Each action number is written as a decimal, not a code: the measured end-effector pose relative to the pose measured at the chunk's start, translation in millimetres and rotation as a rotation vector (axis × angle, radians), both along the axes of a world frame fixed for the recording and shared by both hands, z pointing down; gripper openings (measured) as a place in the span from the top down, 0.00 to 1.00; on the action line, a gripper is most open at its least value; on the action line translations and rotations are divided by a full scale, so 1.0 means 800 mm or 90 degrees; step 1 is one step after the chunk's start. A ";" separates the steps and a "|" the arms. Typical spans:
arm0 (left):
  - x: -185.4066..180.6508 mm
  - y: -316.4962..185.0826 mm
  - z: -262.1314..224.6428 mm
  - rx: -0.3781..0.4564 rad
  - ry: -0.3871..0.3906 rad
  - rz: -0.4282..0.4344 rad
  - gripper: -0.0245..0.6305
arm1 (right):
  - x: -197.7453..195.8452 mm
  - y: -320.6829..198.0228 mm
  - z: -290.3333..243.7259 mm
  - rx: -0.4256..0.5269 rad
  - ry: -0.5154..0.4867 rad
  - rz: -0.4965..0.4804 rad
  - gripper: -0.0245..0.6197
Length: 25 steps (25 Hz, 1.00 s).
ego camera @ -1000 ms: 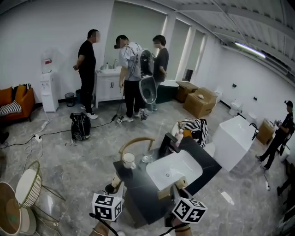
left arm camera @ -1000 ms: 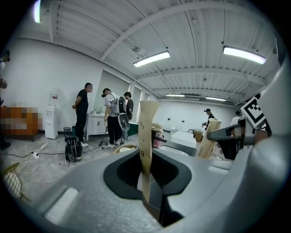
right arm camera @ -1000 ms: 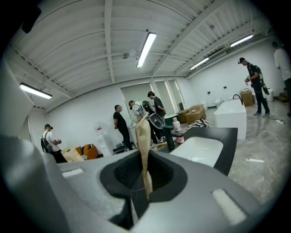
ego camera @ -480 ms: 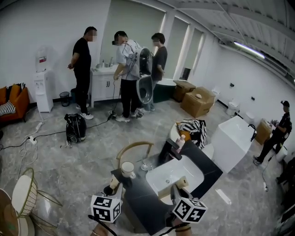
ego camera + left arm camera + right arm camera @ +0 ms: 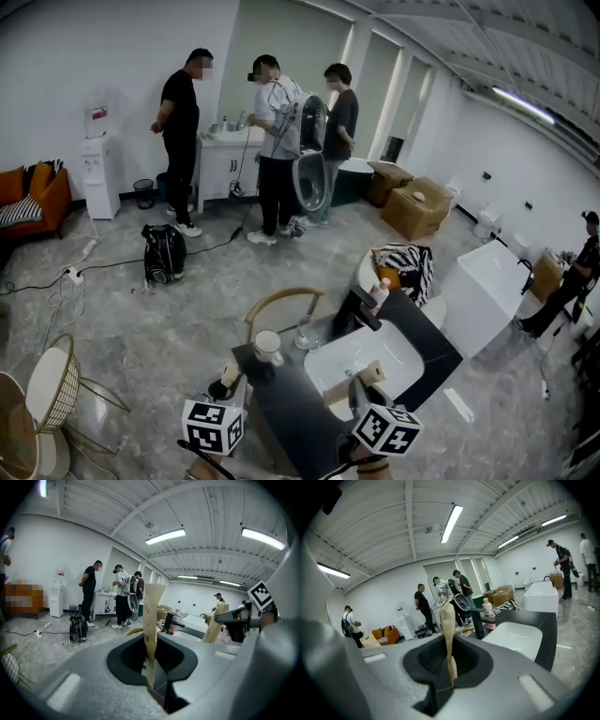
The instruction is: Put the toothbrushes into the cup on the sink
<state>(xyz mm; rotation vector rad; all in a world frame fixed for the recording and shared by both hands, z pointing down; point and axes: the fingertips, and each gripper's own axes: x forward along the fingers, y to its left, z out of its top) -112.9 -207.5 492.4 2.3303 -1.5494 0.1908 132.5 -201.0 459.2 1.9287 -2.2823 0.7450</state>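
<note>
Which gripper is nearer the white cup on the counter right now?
Left. The left gripper sits just short of the cup, slightly to its left; the right gripper is at the front rim of the basin, well to the cup's right.

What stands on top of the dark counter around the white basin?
A white cup, a clear glass, a black faucet and a pink bottle stand on the counter. The right gripper and its wrapped toothbrush cover part of the near edge.

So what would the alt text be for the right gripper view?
The right gripper holds a paper-wrapped toothbrush upright between its shut jaws. Beyond it are a white sink in a black counter, a tap, and people standing far off.
</note>
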 end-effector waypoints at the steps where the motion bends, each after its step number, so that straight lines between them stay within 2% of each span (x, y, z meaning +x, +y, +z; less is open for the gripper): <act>1: 0.000 0.000 -0.001 -0.001 -0.003 -0.005 0.90 | 0.001 -0.003 0.000 0.000 -0.003 -0.003 0.91; 8: 0.007 -0.004 -0.011 -0.005 -0.025 -0.039 0.89 | 0.014 -0.031 -0.001 0.003 -0.011 -0.031 0.91; 25: 0.009 -0.016 0.005 -0.022 -0.021 -0.098 0.89 | 0.006 -0.079 0.005 0.002 -0.007 -0.097 0.91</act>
